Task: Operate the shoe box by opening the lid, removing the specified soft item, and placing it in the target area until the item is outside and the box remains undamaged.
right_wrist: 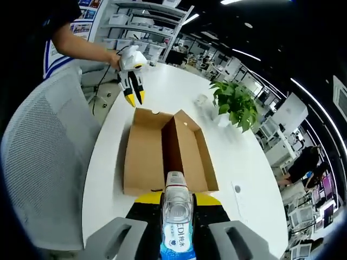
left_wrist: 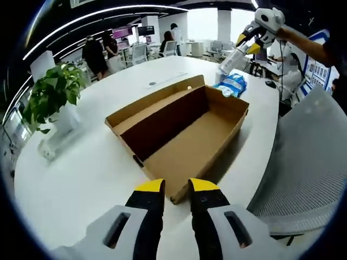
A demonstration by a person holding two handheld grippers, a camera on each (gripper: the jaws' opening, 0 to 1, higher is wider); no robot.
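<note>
Cardboard shoe box (left_wrist: pixel 181 138) lies open and empty on the white desk (left_wrist: pixel 81 173), its soft pack (right_wrist: pixel 177 225) already out, held between the right gripper (right_wrist: pixel 178 201) fingers beyond the box's far end, leaving only the set-down, while the left gripper (left_wrist: pixel 176 187) hovers with fingers narrow.

— What sort of place is this?
— An open-plan office. See the white oval counter (left_wrist: pixel 81 179), the grey mesh chair (left_wrist: pixel 303 168), and the potted plant (left_wrist: pixel 51 95).
— And further back?
— Rows of desks with monitors (left_wrist: pixel 122 31), people standing (left_wrist: pixel 95 54), shelving with boxes (right_wrist: pixel 141 27), and long ceiling light strips (left_wrist: pixel 97 13).
</note>
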